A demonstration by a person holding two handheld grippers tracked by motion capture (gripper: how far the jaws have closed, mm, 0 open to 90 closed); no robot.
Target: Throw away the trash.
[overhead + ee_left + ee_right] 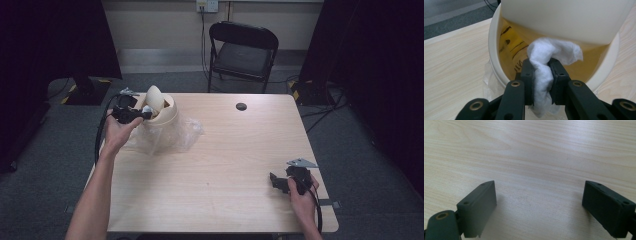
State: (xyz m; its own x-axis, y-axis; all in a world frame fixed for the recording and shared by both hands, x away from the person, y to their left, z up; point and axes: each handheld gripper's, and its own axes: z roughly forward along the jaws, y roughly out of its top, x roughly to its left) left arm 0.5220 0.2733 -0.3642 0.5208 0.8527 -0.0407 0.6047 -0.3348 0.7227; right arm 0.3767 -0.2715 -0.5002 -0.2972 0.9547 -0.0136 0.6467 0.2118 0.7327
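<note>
A cream bin (162, 120) with a swing lid (154, 98) stands on a clear plastic bag (187, 132) at the table's far left. My left gripper (145, 114) is at the bin's mouth, shut on a wad of white tissue (546, 62). In the left gripper view the tissue hangs over the bin's rim (494, 47), under the tilted lid (564, 17), with a yellow liner (511, 45) inside. My right gripper (276, 181) rests near the table's front right, open. Its pads (480, 205) stand wide apart over bare wood.
The light wood table (220, 165) has a round cable hole (241, 106) near its far edge. A black folding chair (242, 52) stands behind the table. Dark curtains flank the room.
</note>
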